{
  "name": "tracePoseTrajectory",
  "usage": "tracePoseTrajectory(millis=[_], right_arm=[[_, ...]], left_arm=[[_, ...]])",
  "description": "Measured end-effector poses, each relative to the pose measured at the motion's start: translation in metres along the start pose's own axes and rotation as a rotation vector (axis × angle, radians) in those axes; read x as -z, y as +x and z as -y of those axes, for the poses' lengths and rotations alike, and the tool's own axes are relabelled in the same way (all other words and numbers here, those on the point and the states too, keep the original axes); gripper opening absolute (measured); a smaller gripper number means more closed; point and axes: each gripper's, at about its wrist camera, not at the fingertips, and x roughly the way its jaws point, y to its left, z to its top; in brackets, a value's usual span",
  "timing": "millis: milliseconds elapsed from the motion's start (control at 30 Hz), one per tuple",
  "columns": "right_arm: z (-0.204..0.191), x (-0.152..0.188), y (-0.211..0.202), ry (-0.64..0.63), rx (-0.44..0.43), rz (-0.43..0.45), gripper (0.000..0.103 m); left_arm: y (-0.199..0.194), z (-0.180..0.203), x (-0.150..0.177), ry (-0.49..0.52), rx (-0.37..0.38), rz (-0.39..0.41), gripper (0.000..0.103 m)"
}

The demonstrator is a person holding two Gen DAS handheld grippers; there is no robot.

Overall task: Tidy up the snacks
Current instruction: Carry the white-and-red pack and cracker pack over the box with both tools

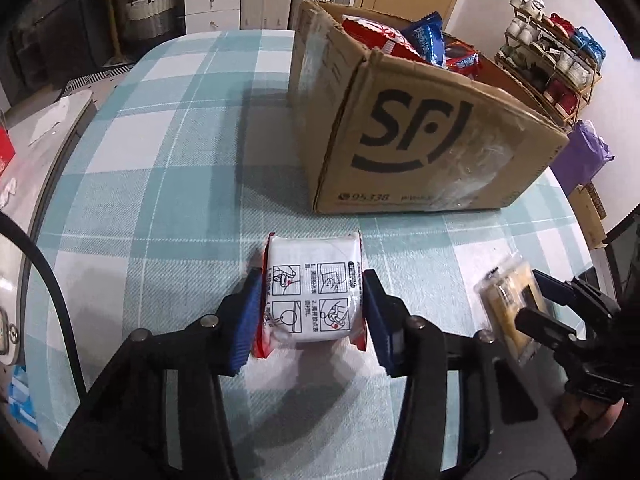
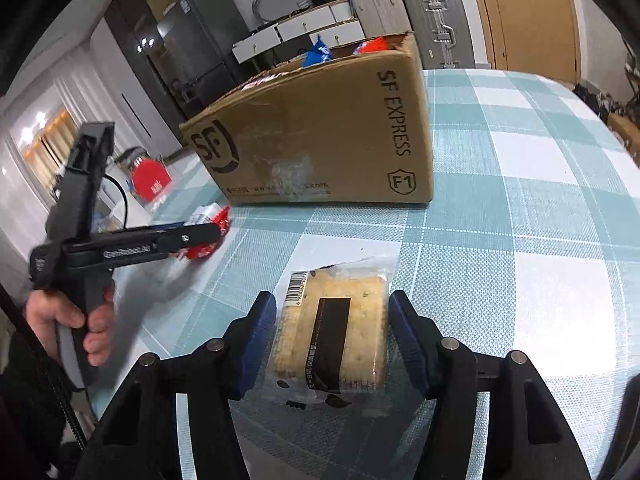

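Now the left tool (image 1: 314, 312) holds a white and red snack packet (image 1: 314, 292), its blue pads pressed against the two sides of the packet, just above the checked cloth of the table (image 1: 160, 200). Just beside it, toward the right edge of the table, the right tool (image 2: 332, 344) stands around a clear packet of crackers (image 2: 332, 336) with a black label. This packet lies flat on the cloth. The pads of the right tool are close to the sides of the packet, and I cannot tell if they touch it. From the right wrist view I see also the person's left hand (image 2: 76, 320) around the handle of the left tool.

Farther on, past both packets, a cardboard box (image 1: 420, 136) with the letters SF stands on the table, open at the top. Inside it are red and blue snack bags (image 1: 400, 36). Behind the table, by the wall, I see a shoe rack (image 1: 552, 64).
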Motion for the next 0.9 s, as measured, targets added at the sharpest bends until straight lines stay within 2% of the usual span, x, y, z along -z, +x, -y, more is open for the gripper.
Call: tracePoseTrajectory(millis=[300, 533, 600, 767, 900], right_arm=[[-0.023, 0.0, 0.01, -0.113, 0.123, -0.033, 0.065], [-0.031, 0.004, 0.015, -0.17, 0.188, -0.047, 0.064], [-0.038, 0.006, 0.018, -0.212, 0.213, -0.058, 0.061], [-0.044, 0.009, 0.016, -0.26, 0.19, -0.079, 0.06], [-0.037, 0.009, 0.009, -0.204, 0.156, -0.071, 0.059]], left_arm=[[-0.034, -0.008, 0.023, -0.021, 0.04, 0.035, 0.045], [-0.061, -0.011, 0.044, -0.038, 0.072, 0.07, 0.046], [-0.071, -0.012, 0.048, -0.044, 0.084, 0.084, 0.046], [-0.094, -0.015, 0.053, -0.036, 0.093, 0.123, 0.046], [-0.106, -0.02, 0.058, -0.052, 0.103, 0.131, 0.046]])
